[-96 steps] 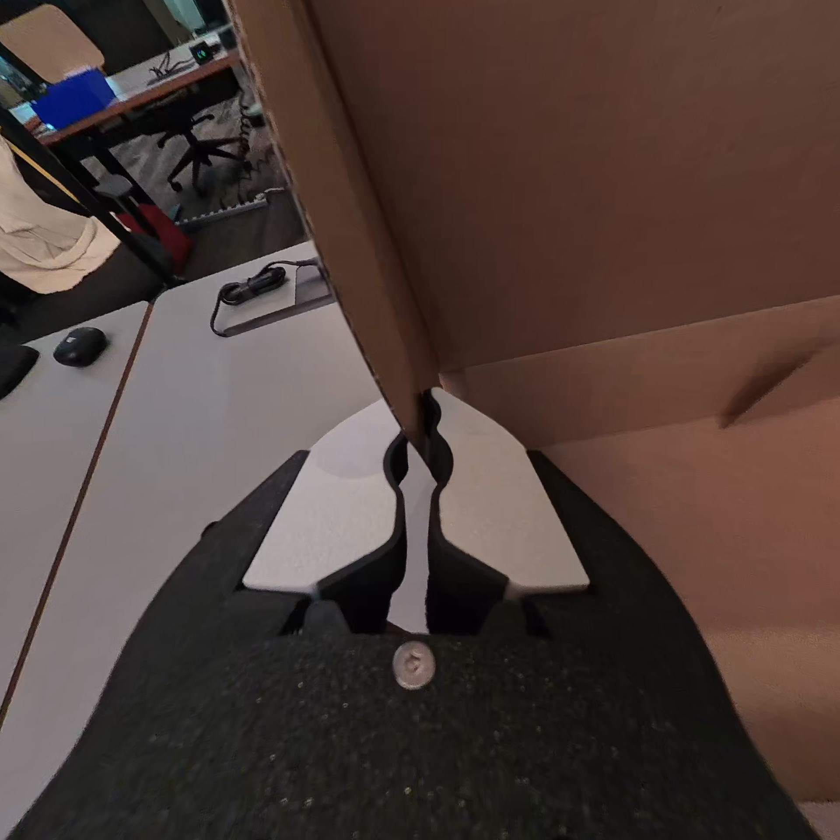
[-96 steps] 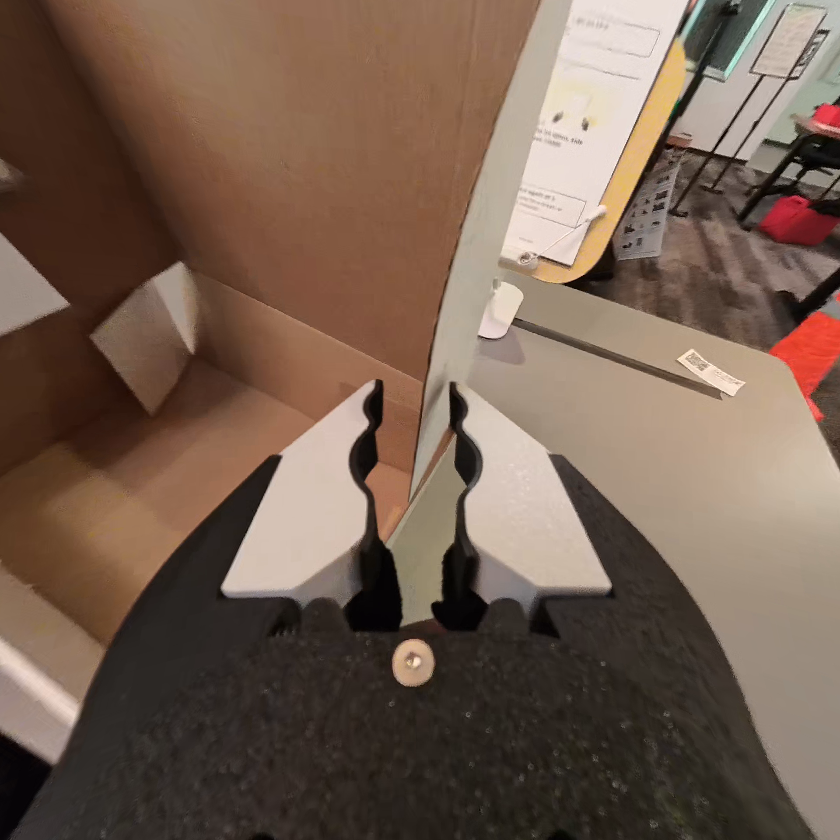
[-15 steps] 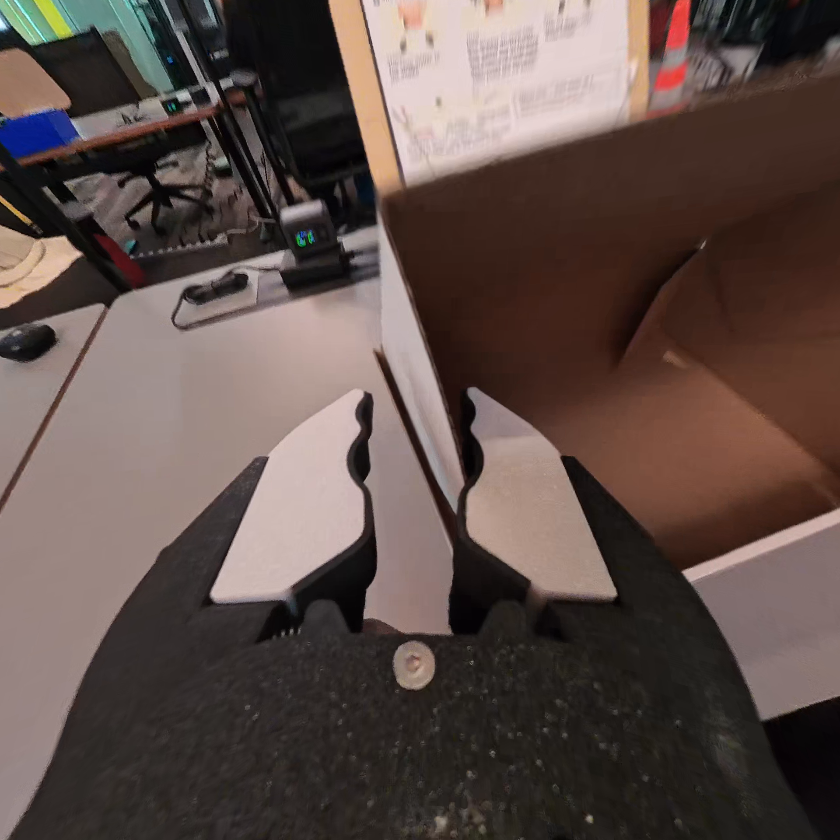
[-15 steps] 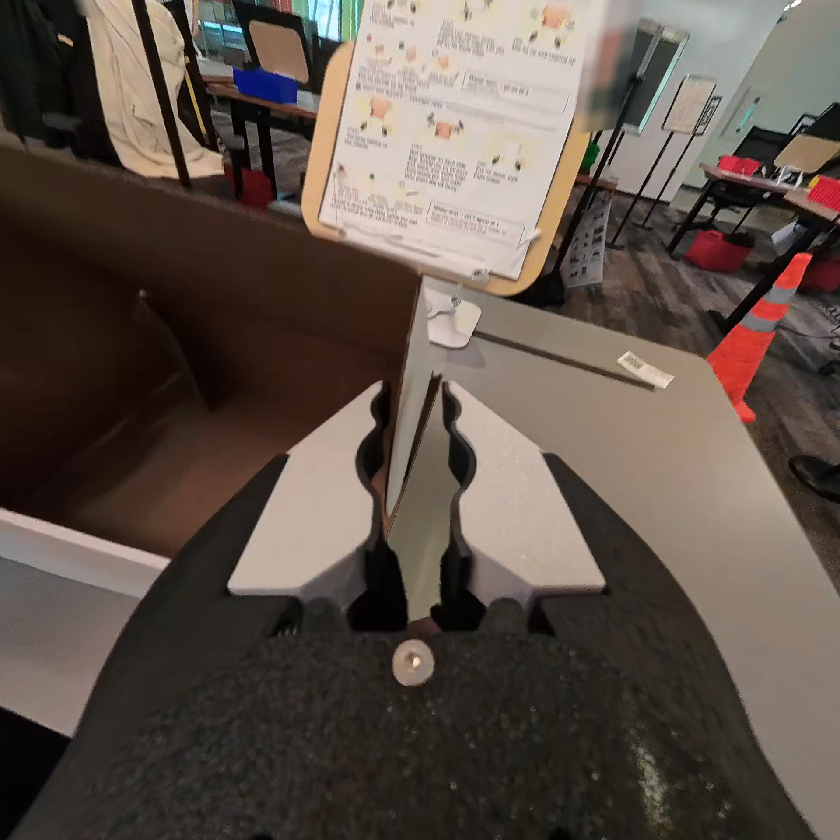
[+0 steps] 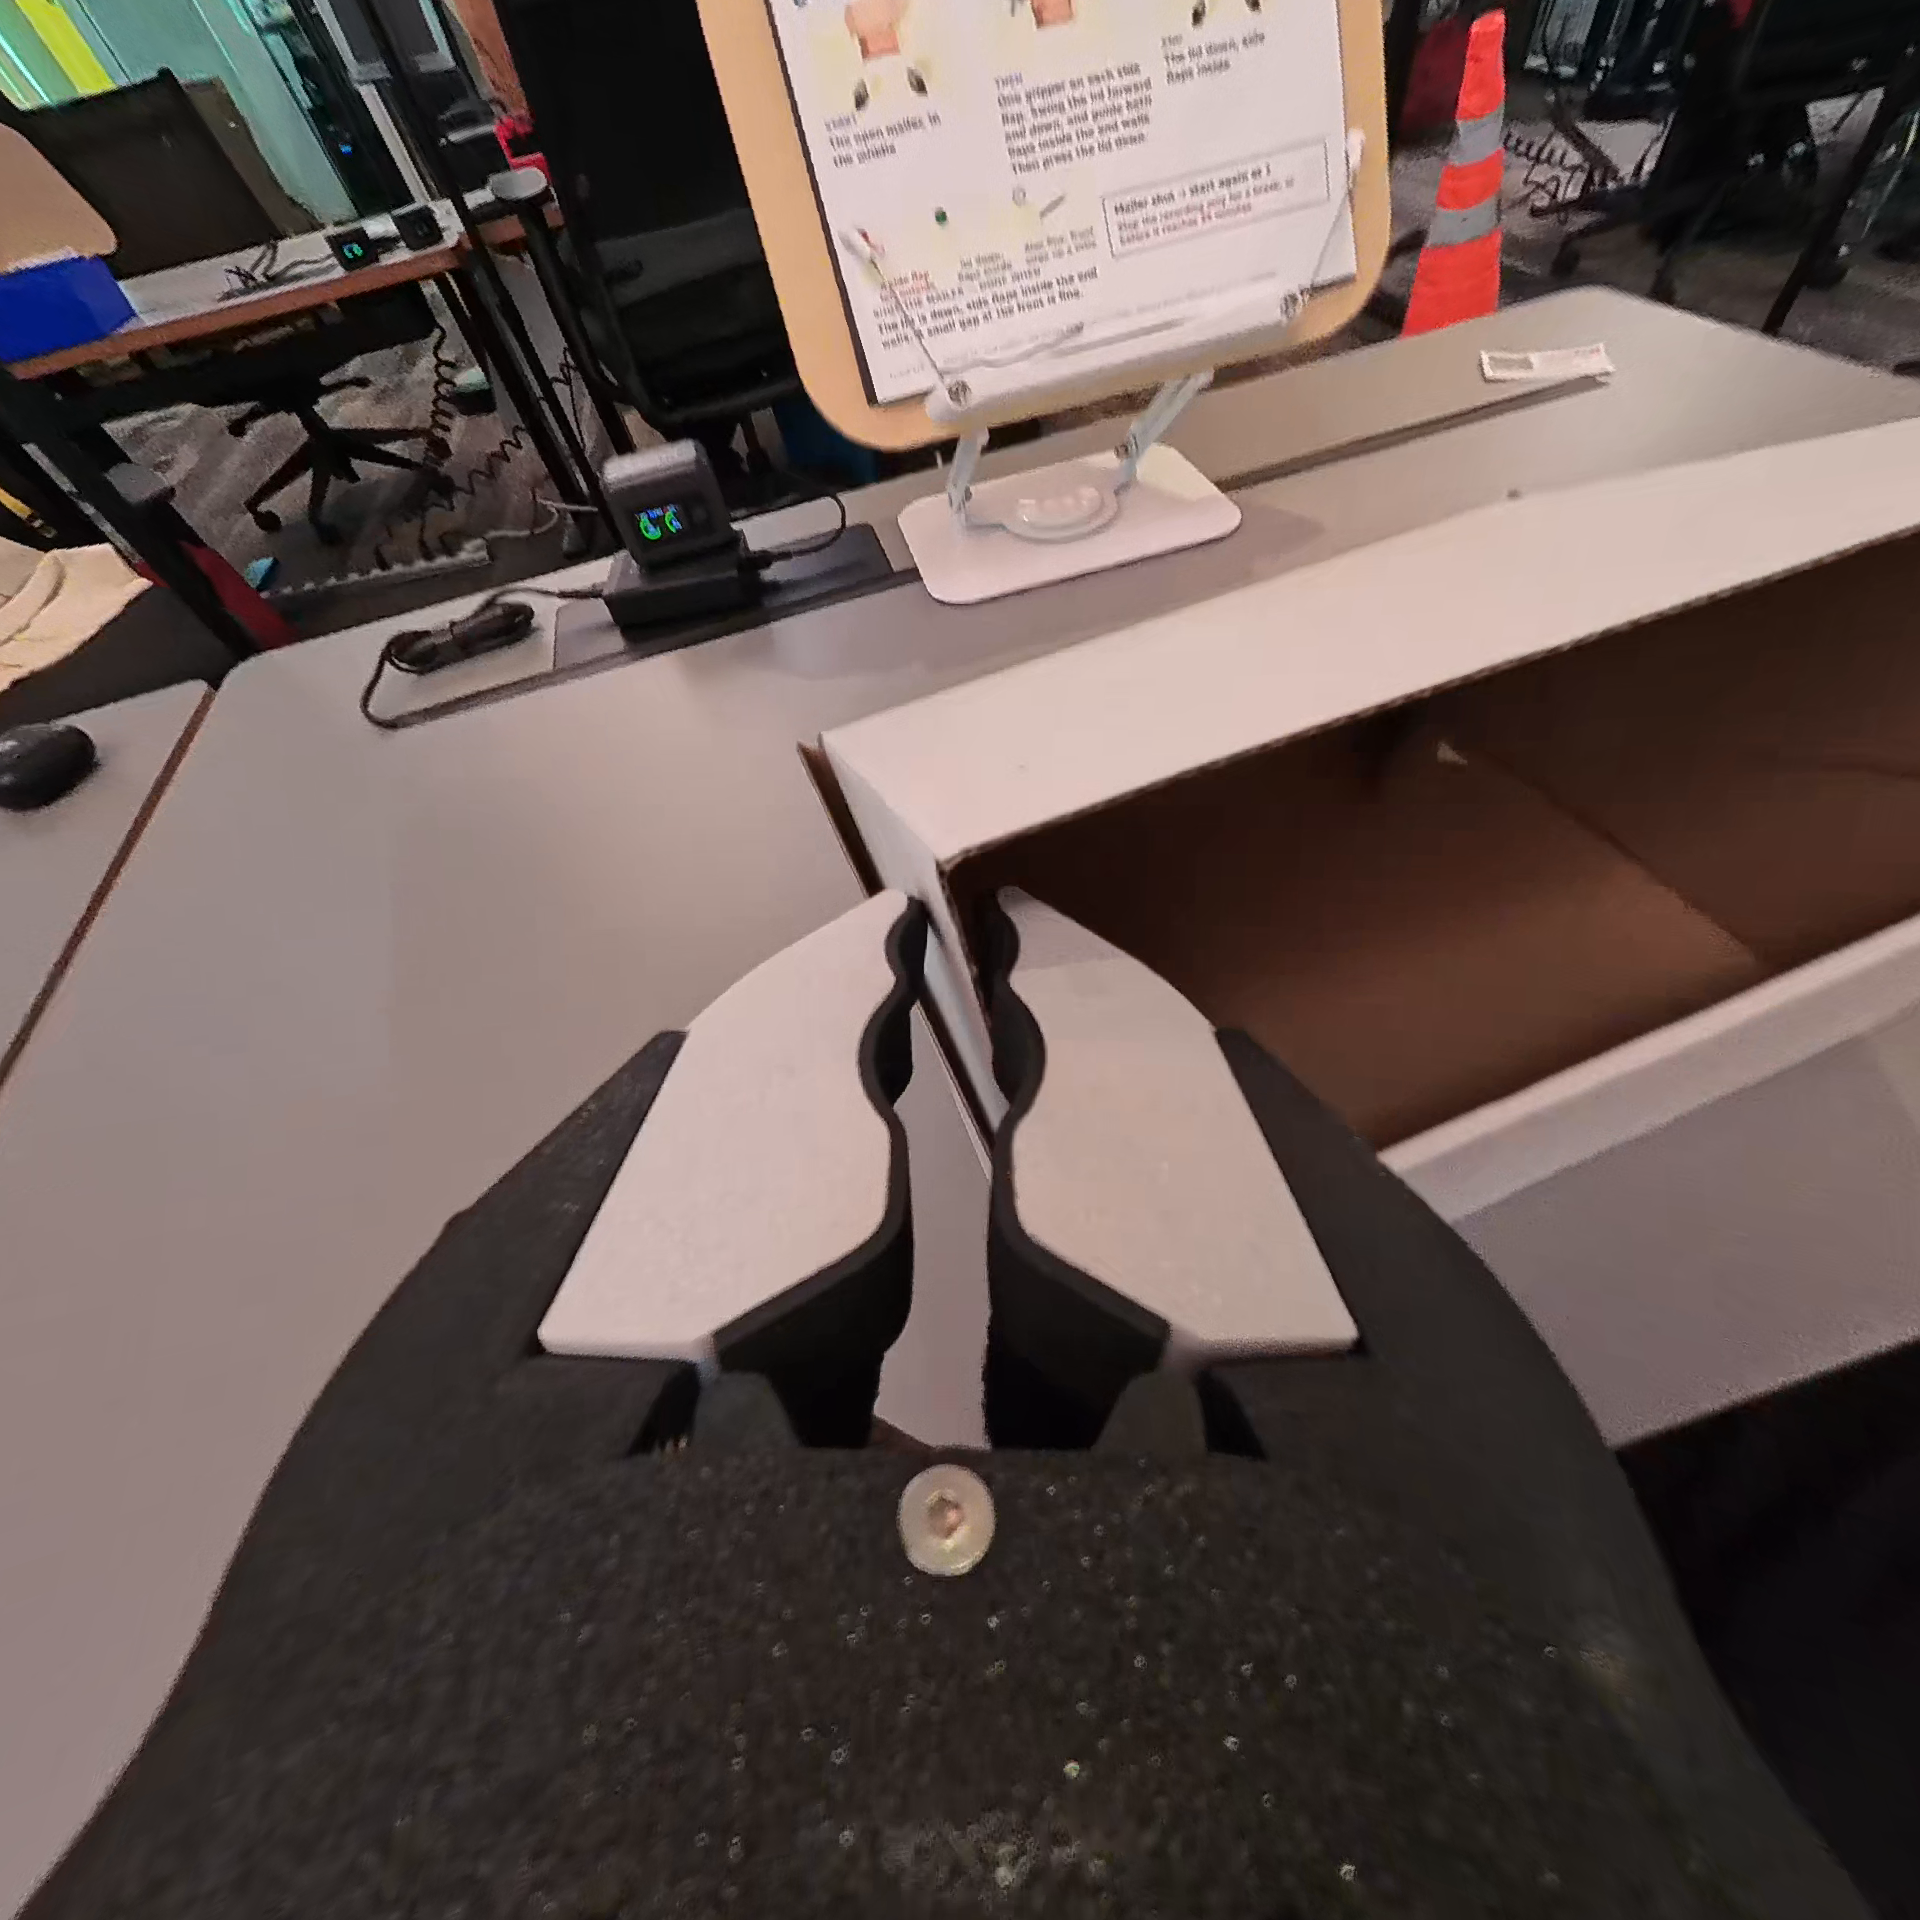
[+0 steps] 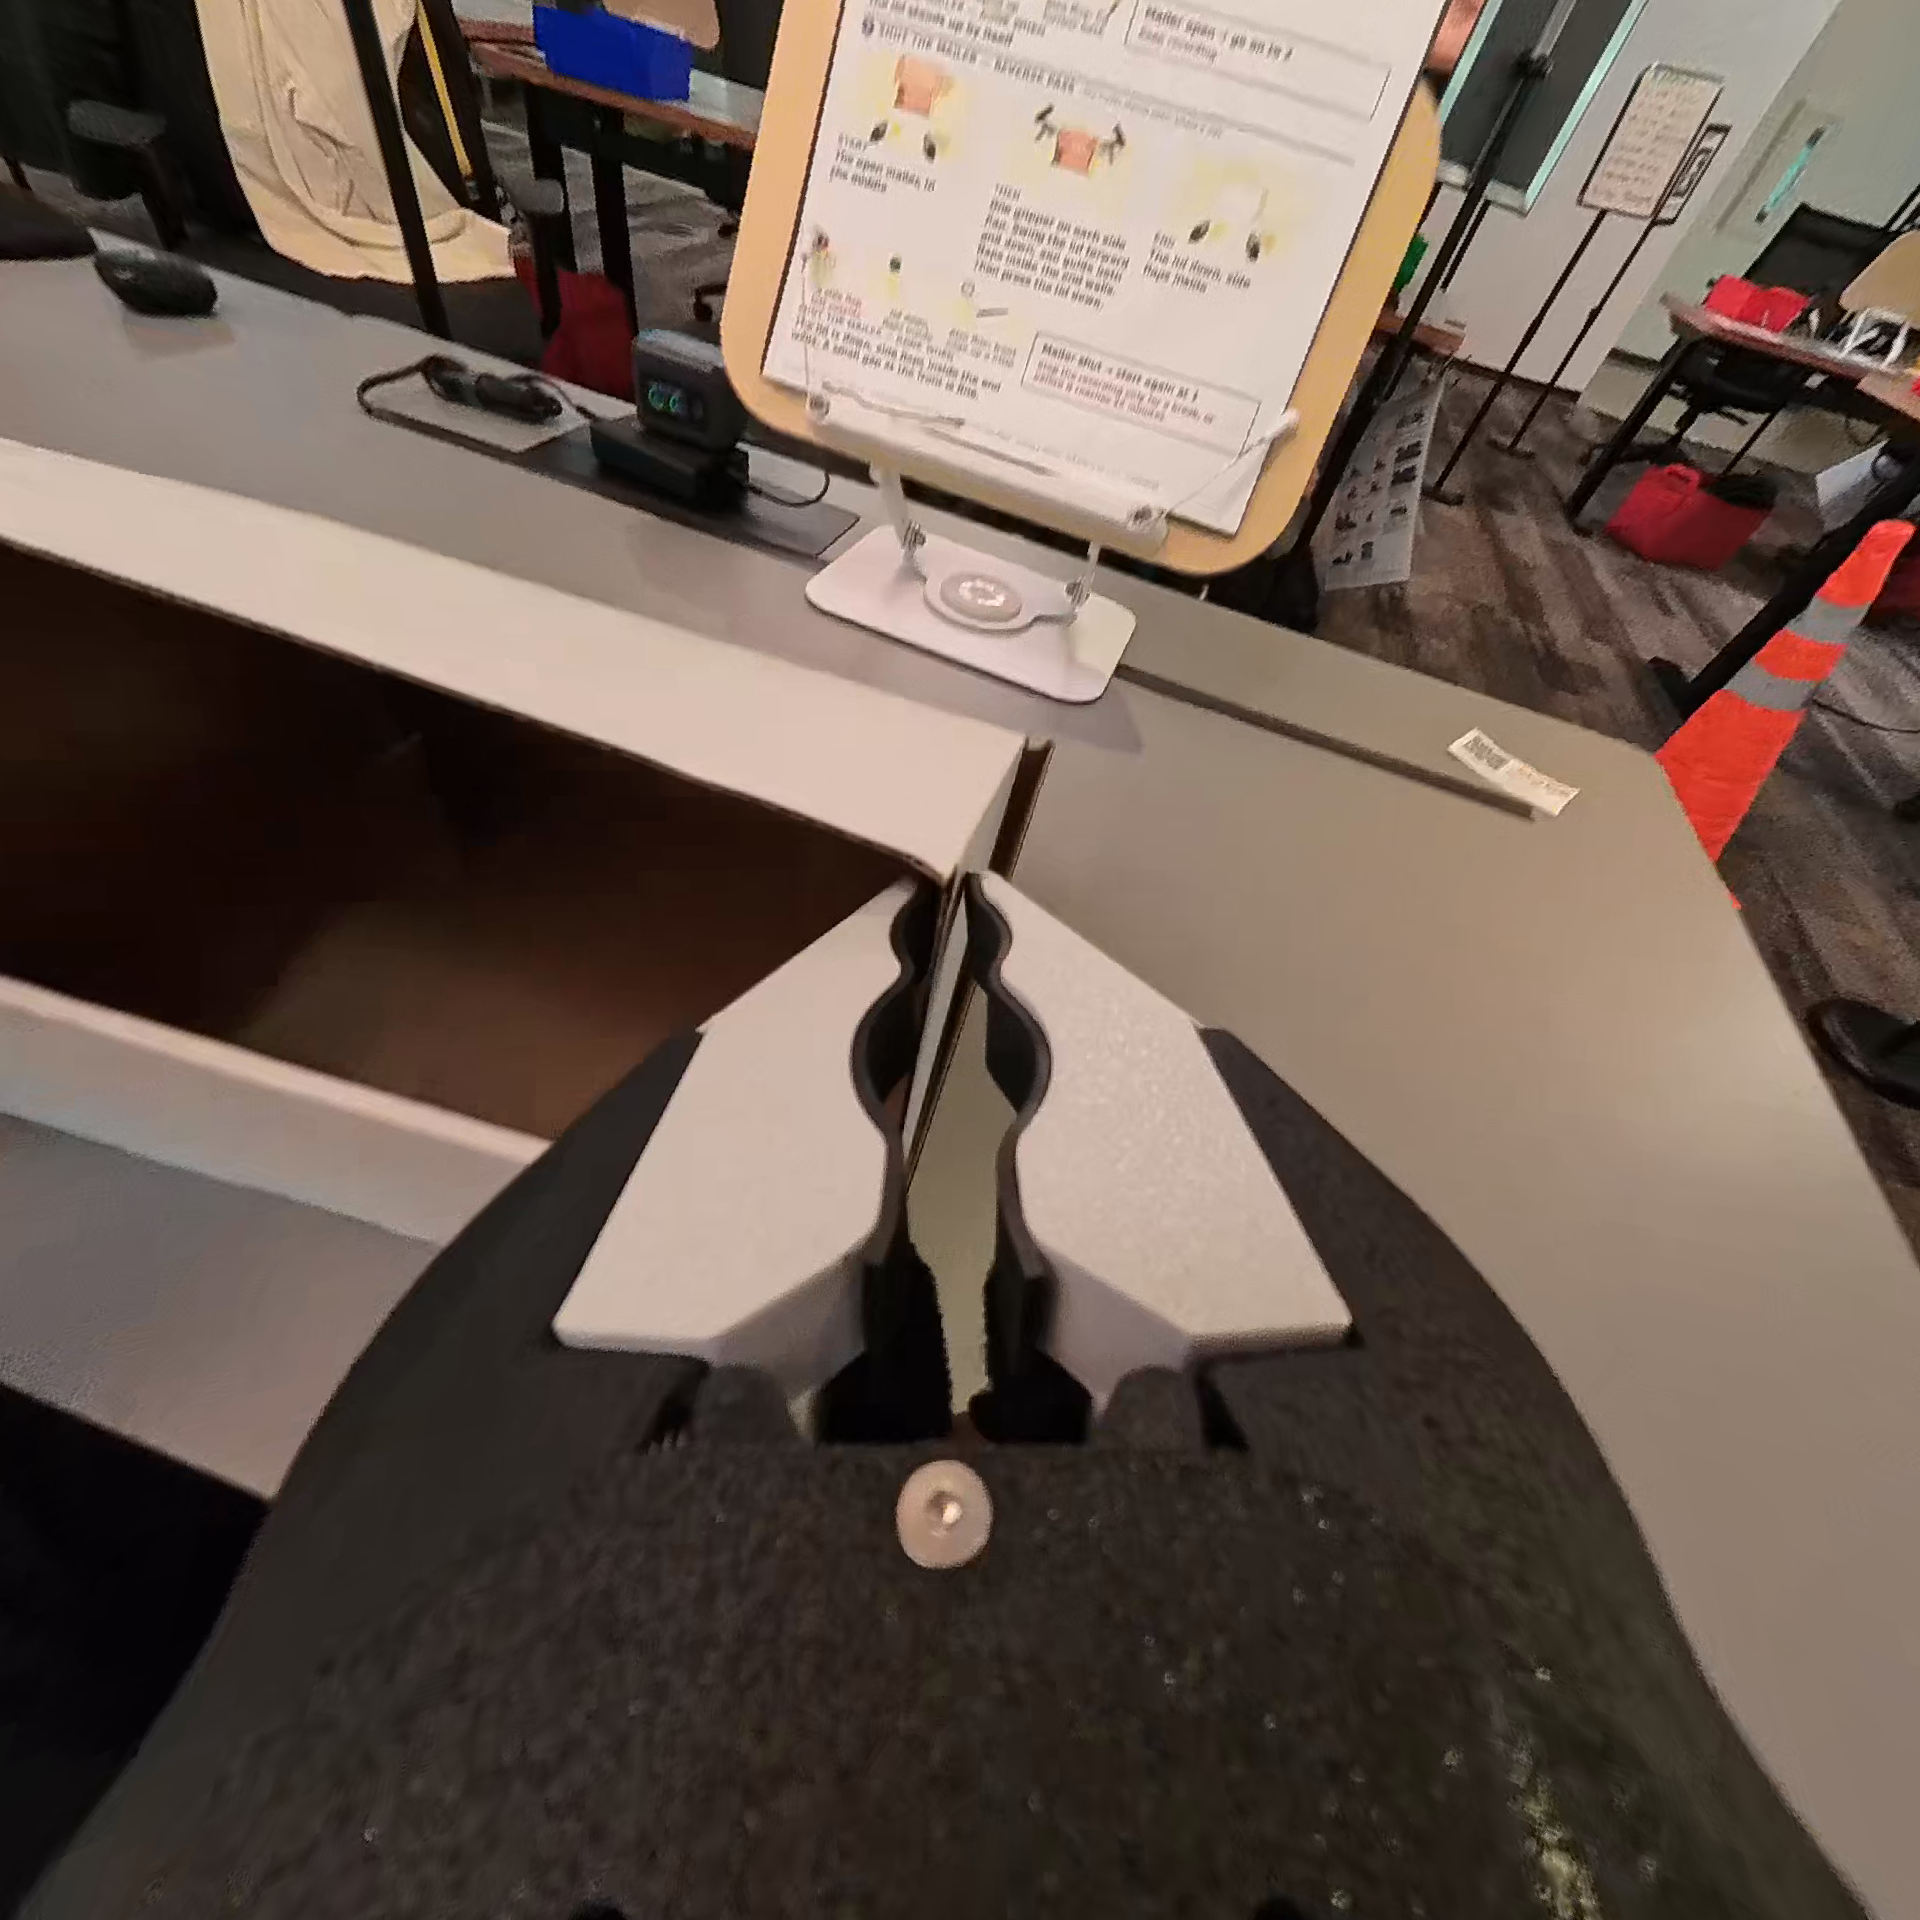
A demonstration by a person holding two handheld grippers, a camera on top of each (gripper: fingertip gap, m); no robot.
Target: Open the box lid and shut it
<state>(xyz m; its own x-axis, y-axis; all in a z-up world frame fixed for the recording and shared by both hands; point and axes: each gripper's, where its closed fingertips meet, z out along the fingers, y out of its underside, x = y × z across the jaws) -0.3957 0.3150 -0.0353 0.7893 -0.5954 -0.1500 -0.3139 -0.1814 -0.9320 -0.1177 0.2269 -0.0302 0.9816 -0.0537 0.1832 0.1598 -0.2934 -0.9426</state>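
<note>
Lid (image 5: 1299,644) lower than before, nearly flat

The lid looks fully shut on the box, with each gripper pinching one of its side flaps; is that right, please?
Not quite: the lid is only partly down. Both wrist views show a wide gap over the box, its brown inside still visible. The rest holds: the left gripper and right gripper each pinch a side flap.

- One cardboard box (image 5: 1403,914) with one lid (image 5: 1247,665) is seen.
- Two grippers are counted: left gripper (image 5: 951,920), right gripper (image 6: 951,894).
- One instruction board (image 5: 1049,187) is shown.
- One traffic cone (image 5: 1460,197) is seen.
- One computer mouse (image 5: 42,764) is noted.
</note>
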